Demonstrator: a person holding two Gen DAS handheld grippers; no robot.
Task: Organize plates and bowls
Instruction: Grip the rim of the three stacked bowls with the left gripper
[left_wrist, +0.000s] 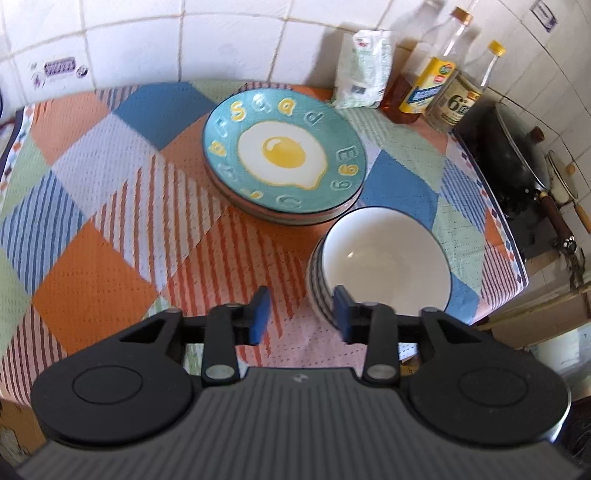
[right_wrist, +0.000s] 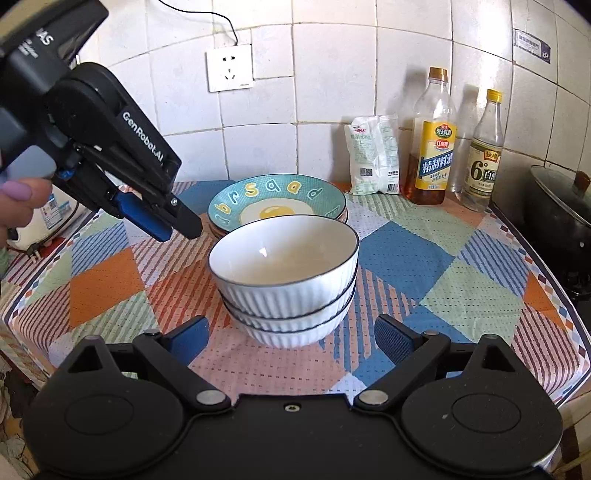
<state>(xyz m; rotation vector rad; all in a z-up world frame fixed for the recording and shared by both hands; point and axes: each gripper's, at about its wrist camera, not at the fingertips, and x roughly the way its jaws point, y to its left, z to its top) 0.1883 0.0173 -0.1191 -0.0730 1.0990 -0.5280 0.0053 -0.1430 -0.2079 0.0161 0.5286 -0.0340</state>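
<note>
While the left claw (left_wrist: 301, 314) hung part-open w/ nothing between its pads, just left of the bowls (right_wrist: 284, 277), the right claw (right_wrist: 291, 341) stood wide and empty before that stack of 3. Plates (left_wrist: 284, 155) sat stacked right behind, on the desk (left_wrist: 92, 221); bottles (right_wrist: 432, 140) at the wall.

Both views are brightly and evenly lit by daylight. Bottle shadows fall leftward on the tiled wall (right_wrist: 332, 74), which suggests a source at the right. Small glare spots sit on the top bowl (right_wrist: 284, 254) and the egg plate (left_wrist: 284, 151). Strong fisheye curvature bends tile lines at the edges, and the corners are dark. The left wrist view is slightly soft.
</note>
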